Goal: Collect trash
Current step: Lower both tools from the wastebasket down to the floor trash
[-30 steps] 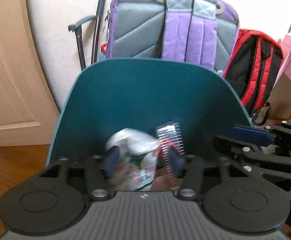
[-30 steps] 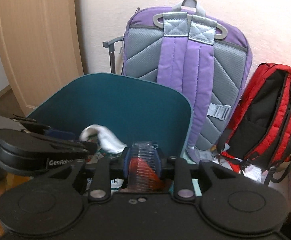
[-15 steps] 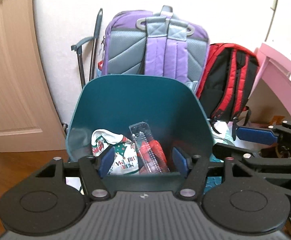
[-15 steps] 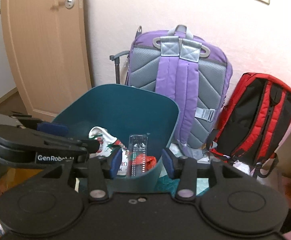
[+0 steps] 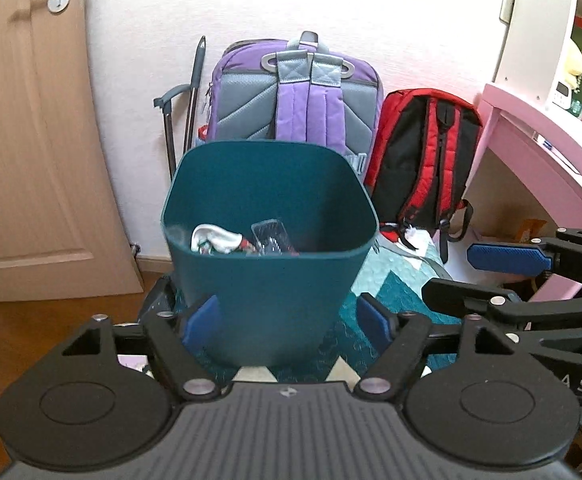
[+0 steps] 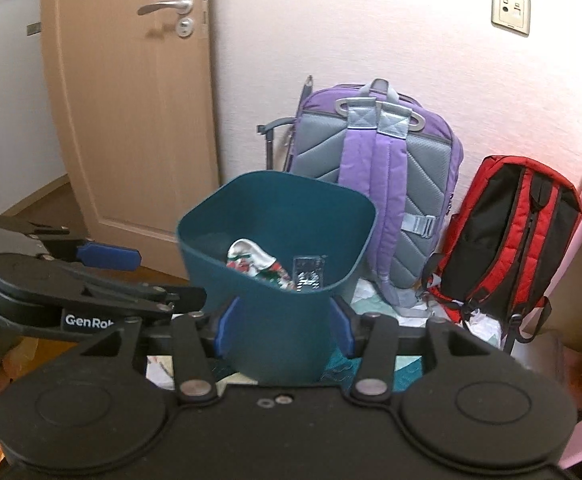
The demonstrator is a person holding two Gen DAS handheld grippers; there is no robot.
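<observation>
Here we take the teal bin (image 5: 269, 280) as our landmark. It stands upright on a patterned teal mat (image 5: 391, 284), and inside it lie two pieces of trash: a crumpled white wrapper with red and green print (image 5: 215, 240) toward its left wall, and just to the right of it a clear plastic package (image 5: 271, 240) that leans against the inner wall.

Our left gripper (image 5: 287, 326) is in front of the bin. Its jaws are opening, and nothing is between the blue pads — we only see the bin's outer wall behind them. Our right gripper (image 6: 285, 326) is also in front of the bin, its jaws opening too, with nothing gripped; the pads appear at each side of the bin's lower part, but we cannot tell if they touch it.

Behind the bin, a purple backpack (image 6: 379, 184) leans on the white wall. To the right of the bin stands a red and black backpack (image 6: 511, 236), and further right a pink desk (image 5: 539, 144). To the left of the bin is a wooden door (image 6: 139, 120) — its handle is metal.
</observation>
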